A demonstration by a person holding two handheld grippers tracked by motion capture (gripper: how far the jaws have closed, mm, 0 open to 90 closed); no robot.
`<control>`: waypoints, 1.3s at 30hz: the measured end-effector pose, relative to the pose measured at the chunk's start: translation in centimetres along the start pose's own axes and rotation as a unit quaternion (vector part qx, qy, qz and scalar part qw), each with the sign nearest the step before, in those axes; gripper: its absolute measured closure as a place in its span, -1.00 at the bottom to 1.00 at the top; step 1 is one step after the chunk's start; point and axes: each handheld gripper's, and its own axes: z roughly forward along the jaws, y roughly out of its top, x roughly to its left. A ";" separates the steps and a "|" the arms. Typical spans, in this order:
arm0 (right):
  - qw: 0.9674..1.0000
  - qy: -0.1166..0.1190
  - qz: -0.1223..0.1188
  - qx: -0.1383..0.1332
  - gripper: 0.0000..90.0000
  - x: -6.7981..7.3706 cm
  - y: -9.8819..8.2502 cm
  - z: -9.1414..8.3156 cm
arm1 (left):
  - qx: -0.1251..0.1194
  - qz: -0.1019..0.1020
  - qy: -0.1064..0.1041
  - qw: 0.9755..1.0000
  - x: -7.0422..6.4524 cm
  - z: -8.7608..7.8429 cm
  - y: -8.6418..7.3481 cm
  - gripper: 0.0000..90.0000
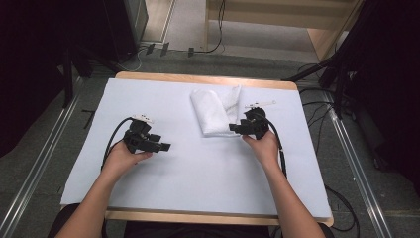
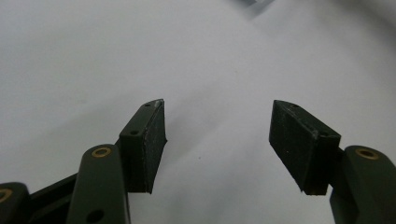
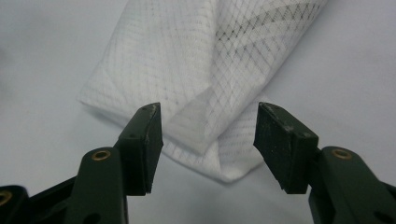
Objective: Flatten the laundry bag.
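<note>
cloth (image 3: pixel 205 70): your folded white piece is thin woven fabric, matt, with a fine diamond grid | right gripper (image 3: pixel 208 144): matt black plastic, scuffed pad edges, brass-coloured rivets | left gripper (image 2: pixel 217 144): same matt black plastic | tabletop (image 1: pixel 198 168): smooth matt white sheet, pale wood edge

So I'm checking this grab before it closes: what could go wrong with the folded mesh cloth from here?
The right hand-held gripper stands open at a corner of the folded mesh cloth. Closing there, it may pinch only the top layer, so the fold could open when lifted. The cloth looks light and lies loose on the white table cover, so the jaws might push it away instead. The left hand-held gripper is open, apart from the cloth, and cannot steady it.
</note>
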 end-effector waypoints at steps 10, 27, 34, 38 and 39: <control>1.000 -0.008 -0.005 0.009 -0.16 -1.4 1.8 2.6 | 0.005 -0.007 0.009 1.000 0.3 -0.5 -0.9 -0.18; 0.998 -0.051 -0.038 0.013 0.23 -1.8 2.0 5.0 | 0.015 -0.016 0.022 0.999 0.8 -0.6 -1.8 -0.18; 0.999 -0.046 -0.019 0.012 0.77 -2.3 1.9 4.8 | 0.018 -0.016 0.022 0.999 0.7 -0.4 -1.7 -0.18; 0.999 -0.031 -0.012 0.016 0.94 -2.3 2.0 4.8 | 0.015 -0.016 0.022 1.000 0.7 -0.5 -1.7 -0.18; 0.999 -0.030 -0.015 0.017 0.97 -2.3 2.0 4.8 | 0.013 -0.018 0.021 1.000 0.8 -0.6 -1.7 -0.18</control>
